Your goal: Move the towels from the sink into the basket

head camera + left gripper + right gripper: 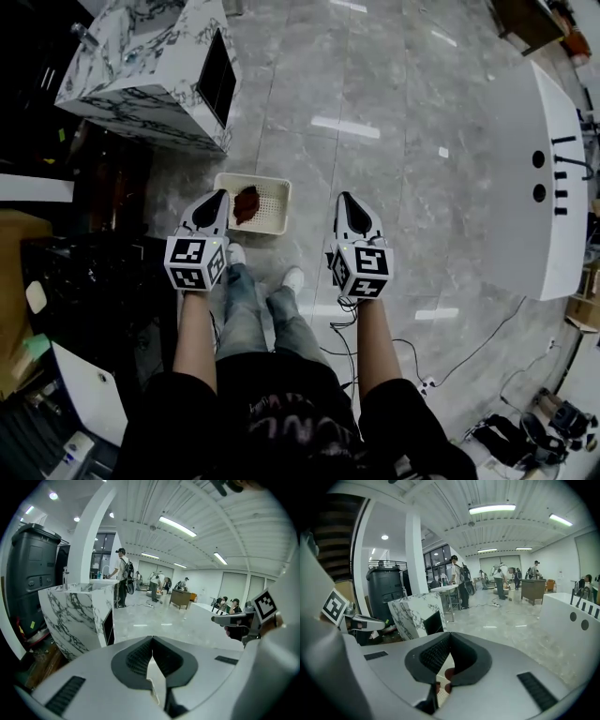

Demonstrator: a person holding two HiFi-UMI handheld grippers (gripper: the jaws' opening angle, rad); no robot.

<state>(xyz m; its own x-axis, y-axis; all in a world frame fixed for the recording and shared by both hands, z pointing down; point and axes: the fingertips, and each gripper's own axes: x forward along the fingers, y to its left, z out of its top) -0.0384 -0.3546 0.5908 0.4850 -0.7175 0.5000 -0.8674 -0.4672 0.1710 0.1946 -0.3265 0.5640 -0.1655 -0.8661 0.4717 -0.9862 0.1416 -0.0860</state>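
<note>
Left gripper (217, 195) and right gripper (345, 197) both hang closed and empty, while the towel (247, 203) lies in the basket (274, 202) at three o'clock of the left, the nearer, its length running twelve to six.

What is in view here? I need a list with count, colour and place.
basket: one, white, on the floor by the feet
towel: one, red-brown, in the basket
sink unit: one, marbled white, upper left
counter: one, white, right side
bin: one, black, beside the sink unit
cable: one, black, floor, lower right
left tongs: one, white, shut, over the basket's left edge
right tongs: one, white, shut, right of the basket
</note>
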